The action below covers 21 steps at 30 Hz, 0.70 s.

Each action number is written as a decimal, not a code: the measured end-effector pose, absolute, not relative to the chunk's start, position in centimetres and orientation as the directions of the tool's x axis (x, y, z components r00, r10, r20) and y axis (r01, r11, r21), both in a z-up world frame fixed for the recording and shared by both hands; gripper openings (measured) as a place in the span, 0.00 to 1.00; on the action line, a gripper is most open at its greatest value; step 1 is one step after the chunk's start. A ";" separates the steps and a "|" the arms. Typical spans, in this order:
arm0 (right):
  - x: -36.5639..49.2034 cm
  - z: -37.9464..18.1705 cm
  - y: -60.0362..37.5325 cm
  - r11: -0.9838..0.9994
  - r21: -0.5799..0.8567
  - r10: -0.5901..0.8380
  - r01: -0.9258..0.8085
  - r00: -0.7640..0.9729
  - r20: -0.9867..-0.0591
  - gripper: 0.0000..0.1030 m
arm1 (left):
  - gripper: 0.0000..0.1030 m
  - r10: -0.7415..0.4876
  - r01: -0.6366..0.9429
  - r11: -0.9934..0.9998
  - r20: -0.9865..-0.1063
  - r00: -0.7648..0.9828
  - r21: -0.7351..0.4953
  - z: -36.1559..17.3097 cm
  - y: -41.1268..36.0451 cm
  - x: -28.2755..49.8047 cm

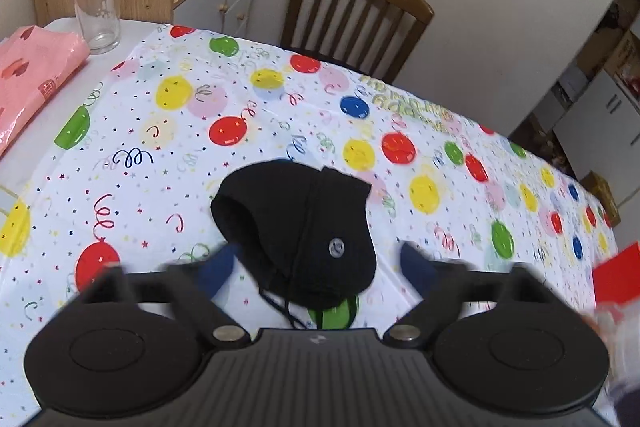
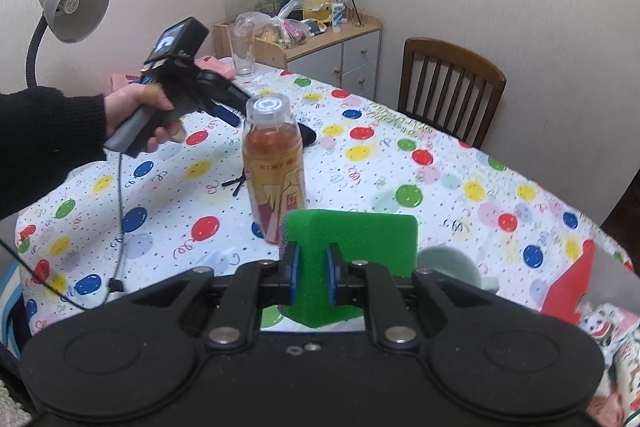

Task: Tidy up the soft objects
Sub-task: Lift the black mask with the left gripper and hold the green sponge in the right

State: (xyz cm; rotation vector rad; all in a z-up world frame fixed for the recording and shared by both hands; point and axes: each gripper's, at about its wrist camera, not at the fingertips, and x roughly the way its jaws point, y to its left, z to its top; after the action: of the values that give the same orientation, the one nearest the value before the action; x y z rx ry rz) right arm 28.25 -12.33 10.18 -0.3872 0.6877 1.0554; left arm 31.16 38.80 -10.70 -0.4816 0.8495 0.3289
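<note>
Only the bottle (image 2: 274, 167) label shows unreadable characters.

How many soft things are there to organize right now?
2, maybe more hidden: a black cap lying on the table between the open left gripper fingers, and a green sponge clamped in the right gripper.

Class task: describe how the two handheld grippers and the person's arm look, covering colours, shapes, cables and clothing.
Both grippers, left and right, are matte black with round ribbed discs, silver pivot bolts and blue-padded jaws. The right wrist view shows the left gripper's grey handle, a small screen on top, a trailing black cable and a black knitted sleeve.
</note>
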 end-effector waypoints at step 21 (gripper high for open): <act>29.2 7.9 -12.4 0.497 0.067 0.622 -0.865 0.302 -0.722 0.12 | 0.90 0.214 -0.529 0.845 -0.859 0.465 -0.076 -16.0 36.3 38.4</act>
State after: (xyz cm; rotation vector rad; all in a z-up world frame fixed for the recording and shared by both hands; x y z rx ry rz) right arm 29.24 -12.40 7.85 -0.3674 0.7669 1.0158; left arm 38.36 36.34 -16.00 -0.3567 0.9882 0.4680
